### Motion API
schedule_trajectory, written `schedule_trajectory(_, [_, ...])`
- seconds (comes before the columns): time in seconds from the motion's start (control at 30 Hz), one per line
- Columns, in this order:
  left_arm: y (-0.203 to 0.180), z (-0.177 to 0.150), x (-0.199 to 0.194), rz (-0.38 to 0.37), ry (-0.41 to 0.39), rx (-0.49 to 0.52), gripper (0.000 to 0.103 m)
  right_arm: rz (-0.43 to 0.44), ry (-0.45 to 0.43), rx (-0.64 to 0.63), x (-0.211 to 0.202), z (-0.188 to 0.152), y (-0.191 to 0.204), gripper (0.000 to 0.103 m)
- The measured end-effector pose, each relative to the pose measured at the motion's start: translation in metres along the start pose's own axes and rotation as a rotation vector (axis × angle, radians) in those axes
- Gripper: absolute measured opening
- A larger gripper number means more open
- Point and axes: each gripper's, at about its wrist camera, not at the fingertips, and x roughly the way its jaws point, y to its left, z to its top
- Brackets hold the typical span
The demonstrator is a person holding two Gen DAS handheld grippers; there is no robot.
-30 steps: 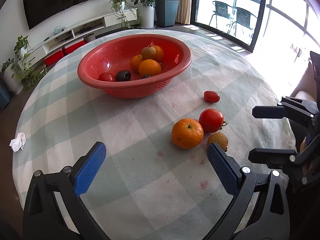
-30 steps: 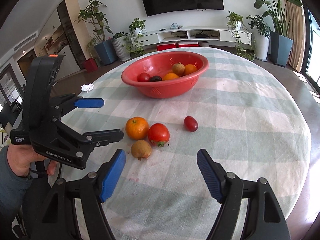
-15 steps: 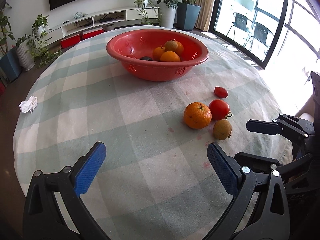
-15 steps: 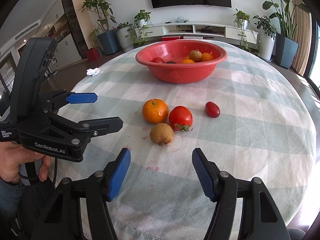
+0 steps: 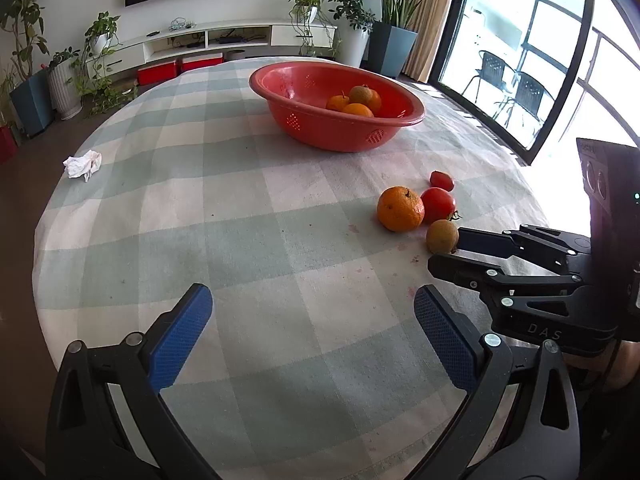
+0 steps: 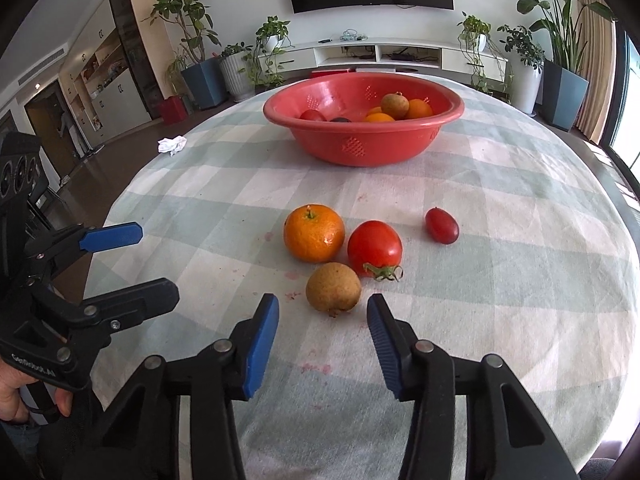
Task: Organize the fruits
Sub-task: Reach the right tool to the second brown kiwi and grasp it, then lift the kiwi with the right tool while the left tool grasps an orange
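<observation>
My right tool (image 6: 323,316): closing, brown fruit (image 6: 333,287) just ahead, not yet pinched.
My left tool (image 5: 312,318): spread over bare surface (image 5: 248,240).
Orange (image 6: 314,233), tomato (image 6: 375,248): beyond.
Red bowl (image 6: 362,146): farthest, holding fruit.

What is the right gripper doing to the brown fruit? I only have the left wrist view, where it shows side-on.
Observer: Its jaws are closing, but the brown fruit sits at the tips of the right gripper, with a gap on each side, untouched.
Operator: Does the bowl hold anything besides what I see over its rim, oranges and one brownish fruit?
Observer: Yes, a red fruit and a dark one lie low at its left.
</observation>
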Motion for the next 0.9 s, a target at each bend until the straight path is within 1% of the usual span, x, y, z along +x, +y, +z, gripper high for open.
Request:
schedule_trajectory(0.23, [-0.004, -0.001, 0.0, -0.006, -0.001, 0.005, 0.103, -0.023, 0.014, 0.001, 0.01, 0.013, -0.003, 0.046])
schedule_trajectory(0.37, [-0.005, -0.002, 0.0, -0.005, 0.0, 0.008, 0.103, -0.028, 0.016, -0.02, 0.012, 0.013, -0.001, 0.04])
schedule_trajectory(0.53, [-0.007, -0.002, 0.002, -0.01, 0.004, 0.016, 0.103, -0.009, 0.015, -0.025, 0.008, 0.009, -0.003, 0.032])
schedule_trajectory(0.63, [-0.01, 0.001, 0.005, -0.012, 0.01, 0.03, 0.103, -0.003, 0.012, -0.026, 0.003, 0.006, -0.003, 0.032])
schedule_trajectory(0.77, [-0.016, 0.012, 0.01, -0.02, 0.001, 0.061, 0.103, 0.018, -0.016, 0.018, -0.015, -0.003, -0.014, 0.032])
schedule_trajectory(0.9, [-0.028, 0.03, 0.026, -0.039, 0.014, 0.12, 0.102, 0.033, -0.025, 0.091, -0.026, -0.013, -0.031, 0.032])
